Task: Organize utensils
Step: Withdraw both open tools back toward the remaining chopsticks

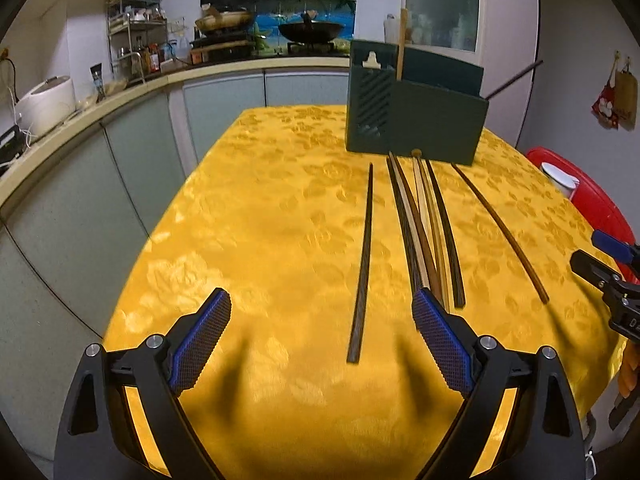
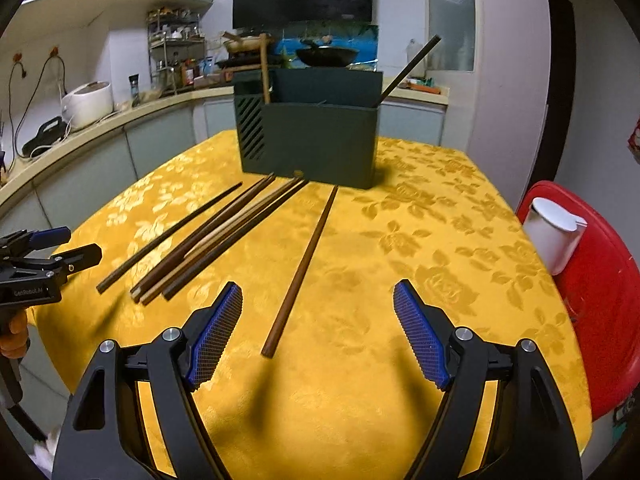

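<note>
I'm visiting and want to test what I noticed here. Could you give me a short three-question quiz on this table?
1. True or false: the dark green rectangular holder already has chopsticks standing in it.
2. What lies between the open jaws of the right gripper? A) white lidded cup B) single brown wooden chopstick C) nothing
3. What colour is the floral tablecloth?

Key
1. True: a light wooden stick at its left end and a dark stick leaning at its right.
2. B, the single brown wooden chopstick, lying apart from the bundle of chopsticks.
3. Yellow.
</note>
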`<state>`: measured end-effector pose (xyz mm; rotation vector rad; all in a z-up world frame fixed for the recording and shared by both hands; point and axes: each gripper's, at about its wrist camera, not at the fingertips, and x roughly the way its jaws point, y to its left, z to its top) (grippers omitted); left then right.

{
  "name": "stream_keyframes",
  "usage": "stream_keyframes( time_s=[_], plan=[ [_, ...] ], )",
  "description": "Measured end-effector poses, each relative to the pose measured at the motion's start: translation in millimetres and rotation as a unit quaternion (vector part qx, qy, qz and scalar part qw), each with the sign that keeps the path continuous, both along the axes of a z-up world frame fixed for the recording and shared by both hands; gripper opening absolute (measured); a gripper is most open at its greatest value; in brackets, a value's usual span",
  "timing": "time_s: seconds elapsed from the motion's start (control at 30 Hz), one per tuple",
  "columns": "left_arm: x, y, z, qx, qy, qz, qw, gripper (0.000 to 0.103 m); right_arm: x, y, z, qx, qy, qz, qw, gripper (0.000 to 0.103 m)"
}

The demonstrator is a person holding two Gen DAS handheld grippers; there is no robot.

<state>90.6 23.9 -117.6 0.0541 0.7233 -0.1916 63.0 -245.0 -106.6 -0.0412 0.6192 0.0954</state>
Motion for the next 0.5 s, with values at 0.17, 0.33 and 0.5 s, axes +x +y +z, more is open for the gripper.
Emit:
stream_keyframes(
  time_s=[0.17, 0.33, 0.5],
  plan=[
    [-2, -8, -15, 0.003, 0.022, -0.024, 0.9995, 0.064, 1, 4, -13, -0.007, 0.015, 0.0, 1.0, 0.076],
    [-1, -14, -25, 0.004, 0.035, -0.032, 0.9989, 0.045, 5, 8, -26, -0.01, 0.028, 0.001, 1.0, 0.075],
    [-3, -19, -25, 0.011, 0.023, -0.036, 0.999, 0.036, 13, 13, -39, -0.009, 0.039, 0.003, 0.999, 0.056]
  ],
)
